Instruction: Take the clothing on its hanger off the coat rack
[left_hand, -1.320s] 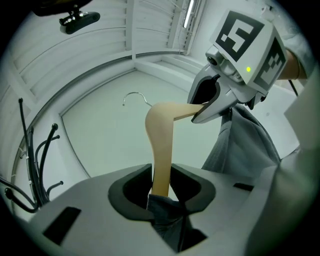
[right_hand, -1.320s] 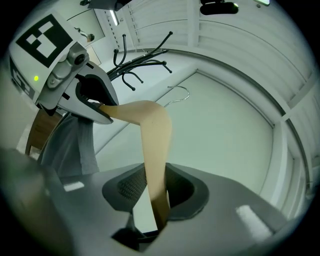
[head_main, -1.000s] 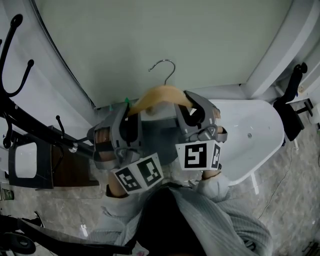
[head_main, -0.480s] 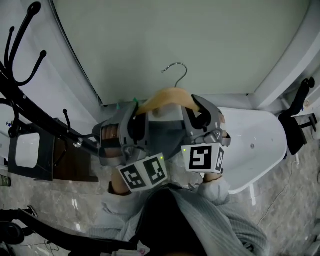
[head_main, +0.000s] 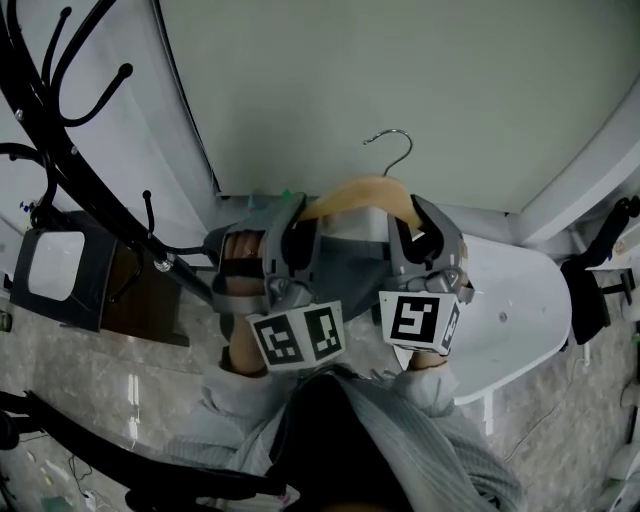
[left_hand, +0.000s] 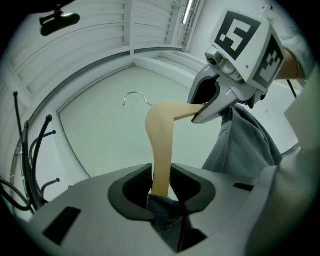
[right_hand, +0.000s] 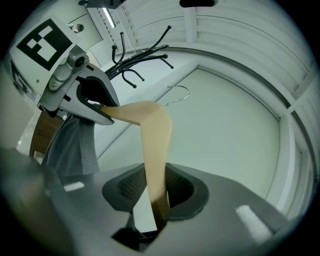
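A light wooden hanger (head_main: 358, 189) with a metal hook (head_main: 396, 148) carries grey clothing (head_main: 350, 266). It hangs free in front of the wall, to the right of the black coat rack (head_main: 70, 120), touching none of its hooks. My left gripper (head_main: 290, 215) is shut on the hanger's left arm (left_hand: 161, 145), with a fold of the clothing (left_hand: 167, 215) also caught in the jaws. My right gripper (head_main: 420, 220) is shut on the right arm (right_hand: 152, 145). Each gripper view shows the other gripper, the right one (left_hand: 215, 100) and the left one (right_hand: 95, 102), clamped on the far end.
A white rounded table (head_main: 520, 300) lies just right of the grippers. A black frame with a pale panel (head_main: 55, 280) stands at the rack's foot on the left, and a black fixture (head_main: 590, 290) at the far right. The pale wall (head_main: 330, 70) is straight ahead.
The hanger and both grippers have slid right and a little down in the head view, while more of the coat rack shows at the left. Both grips are unchanged.
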